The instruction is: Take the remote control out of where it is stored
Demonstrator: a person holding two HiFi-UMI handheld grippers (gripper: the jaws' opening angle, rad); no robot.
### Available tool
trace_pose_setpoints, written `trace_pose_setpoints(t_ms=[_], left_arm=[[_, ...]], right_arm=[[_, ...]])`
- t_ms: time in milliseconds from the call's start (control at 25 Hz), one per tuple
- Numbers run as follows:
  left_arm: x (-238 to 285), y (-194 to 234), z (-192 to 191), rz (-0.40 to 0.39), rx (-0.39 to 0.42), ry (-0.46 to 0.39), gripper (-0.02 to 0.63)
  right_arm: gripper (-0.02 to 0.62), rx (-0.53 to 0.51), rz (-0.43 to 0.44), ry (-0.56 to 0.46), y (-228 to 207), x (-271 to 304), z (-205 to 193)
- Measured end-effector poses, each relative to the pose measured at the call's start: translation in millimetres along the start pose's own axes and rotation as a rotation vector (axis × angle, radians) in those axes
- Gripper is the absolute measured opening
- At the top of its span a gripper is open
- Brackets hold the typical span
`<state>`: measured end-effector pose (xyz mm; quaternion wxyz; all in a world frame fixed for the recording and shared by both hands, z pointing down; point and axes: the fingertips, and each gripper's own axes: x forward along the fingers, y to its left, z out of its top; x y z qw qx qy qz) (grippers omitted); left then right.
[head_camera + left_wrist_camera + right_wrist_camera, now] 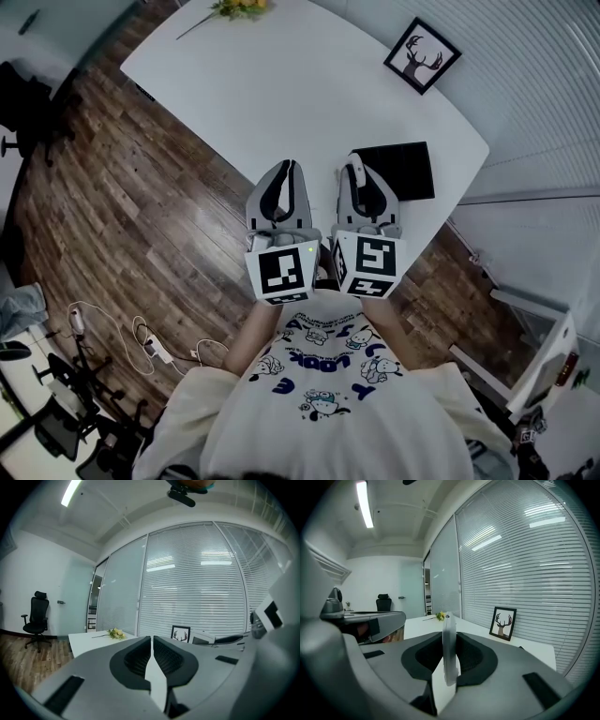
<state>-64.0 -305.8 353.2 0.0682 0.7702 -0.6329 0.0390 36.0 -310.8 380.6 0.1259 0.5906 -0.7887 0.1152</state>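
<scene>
No remote control shows in any view. A flat black case (398,171) lies at the near right of the white table (281,84). My left gripper (286,169) and right gripper (353,161) are held side by side close to the person's body, over the table's near edge, pointing across the table. The right one's tip is just left of the black case. In the left gripper view the left gripper (152,640) has its jaws pressed together with nothing between them. In the right gripper view the right gripper (449,620) is likewise shut and holds nothing.
A framed deer picture (422,54) stands at the table's far right and a yellow flower sprig (239,7) lies at its far end. A black office chair (23,103) is at the left. Cables (141,342) lie on the wood floor. A white cabinet (544,366) stands at the right.
</scene>
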Motion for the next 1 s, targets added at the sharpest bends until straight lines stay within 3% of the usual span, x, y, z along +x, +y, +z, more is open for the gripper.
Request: trace_pose_setpoints(t_ms=[1000], left_arm=[[4.8,5.7,0.8,-0.017,-0.001,0.001,0.029]], right_arm=[[0.081,-0.002,-0.018,-0.001,2.9,1.2,3.1]])
